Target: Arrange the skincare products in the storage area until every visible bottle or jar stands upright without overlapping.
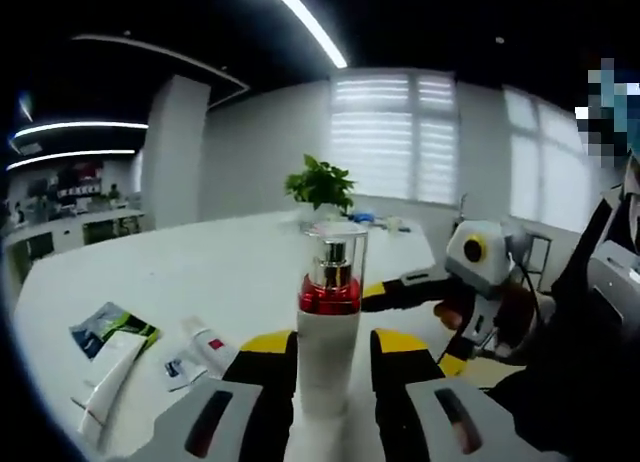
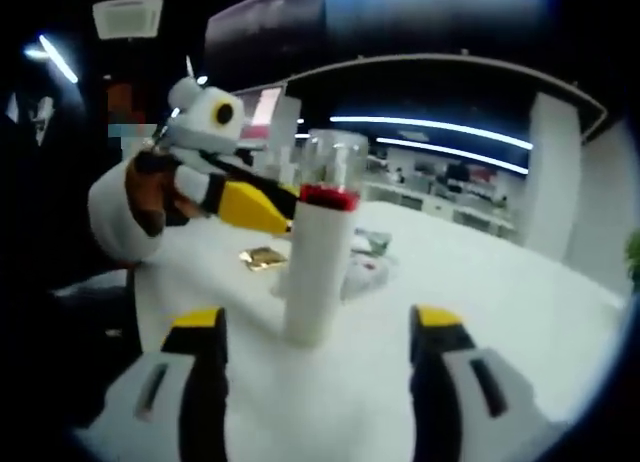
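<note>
We see the left gripper (image 1: 335,367) clamped on the upright bottle (image 1: 329,332) (axis vertical); right gripper (image 2: 318,347) spread apart, just beside.

Both views are bright on the desk (image 1: 200,272) and dark at the ceiling. Light comes from long ceiling strips (image 1: 305,22) and from windows (image 1: 395,137) with blinds, which are a little overexposed. The fisheye lens bends straight lines near the edges. The right gripper view is softer, and its bottle (image 2: 320,267) is slightly blurred. Shadows on the desk are weak.
</note>
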### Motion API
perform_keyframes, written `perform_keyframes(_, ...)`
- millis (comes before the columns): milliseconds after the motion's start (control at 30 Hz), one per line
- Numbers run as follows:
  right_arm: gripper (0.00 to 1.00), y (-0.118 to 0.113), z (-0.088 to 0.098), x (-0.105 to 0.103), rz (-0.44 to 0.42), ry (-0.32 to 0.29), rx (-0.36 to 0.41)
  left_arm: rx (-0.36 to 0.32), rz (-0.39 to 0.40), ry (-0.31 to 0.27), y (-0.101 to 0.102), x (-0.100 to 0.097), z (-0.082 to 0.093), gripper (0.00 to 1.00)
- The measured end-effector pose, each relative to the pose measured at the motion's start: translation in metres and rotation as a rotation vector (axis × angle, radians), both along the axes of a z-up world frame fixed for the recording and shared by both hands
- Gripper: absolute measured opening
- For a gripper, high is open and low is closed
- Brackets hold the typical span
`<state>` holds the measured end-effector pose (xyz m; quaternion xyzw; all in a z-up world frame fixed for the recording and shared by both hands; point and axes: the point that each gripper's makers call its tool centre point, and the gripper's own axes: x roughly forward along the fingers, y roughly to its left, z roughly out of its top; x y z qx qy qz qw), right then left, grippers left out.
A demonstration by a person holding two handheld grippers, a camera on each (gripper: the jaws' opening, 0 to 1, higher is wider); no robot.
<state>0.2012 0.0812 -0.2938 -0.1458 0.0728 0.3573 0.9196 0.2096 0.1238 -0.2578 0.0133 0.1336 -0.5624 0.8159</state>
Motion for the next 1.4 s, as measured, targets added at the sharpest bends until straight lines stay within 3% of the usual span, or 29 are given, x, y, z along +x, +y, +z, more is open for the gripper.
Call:
perform_keyframes(500, 0.6, 0.019, 0.008, 0.008, -0.039, -0.055, -0.011, -0.033, -0.067, 0.006, 0.001, -0.019, -0.002, 0.27)
perform_keyframes(867, 0.58, 0.026, -0.002, 0.01, -0.064, -0.033, -0.054, -0.089, -0.131, 0.025, -0.007, -0.03, -0.002, 0.22)
perform_keyframes(1400, 0.49, 0.022, 0.001, 0.024, -0.112, -0.033, -0.034, -0.161, -0.172, 0.049, -0.014, -0.033, 0.002, 0.21)
